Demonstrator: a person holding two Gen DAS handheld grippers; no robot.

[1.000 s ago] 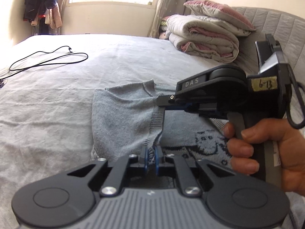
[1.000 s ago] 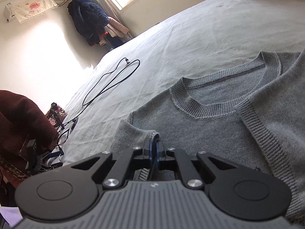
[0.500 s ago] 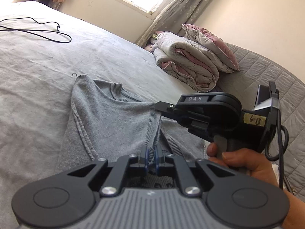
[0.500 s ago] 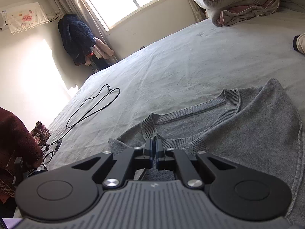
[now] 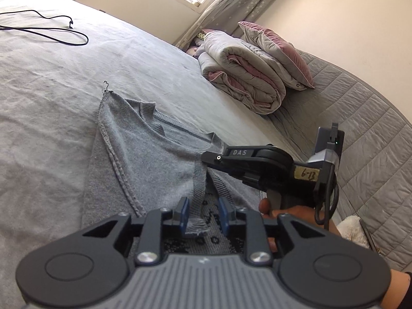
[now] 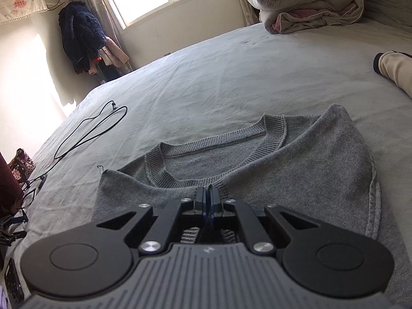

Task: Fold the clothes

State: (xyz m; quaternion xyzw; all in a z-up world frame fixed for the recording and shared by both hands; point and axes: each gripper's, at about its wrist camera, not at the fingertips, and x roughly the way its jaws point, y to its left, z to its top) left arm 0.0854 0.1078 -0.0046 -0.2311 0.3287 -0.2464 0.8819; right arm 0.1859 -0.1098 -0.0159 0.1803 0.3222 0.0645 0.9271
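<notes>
Knit sweater point(image 5: 154, 159): soft, light, limp. Grip ribbed hem. Left gripper point(image 5: 202, 212) just parted, hem loose between; right gripper point(image 6: 207, 200) pinches hem.

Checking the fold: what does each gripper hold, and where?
Right gripper pinches the grey knitted sweater's ribbed hem; left gripper has just opened, gripping nothing.
</notes>
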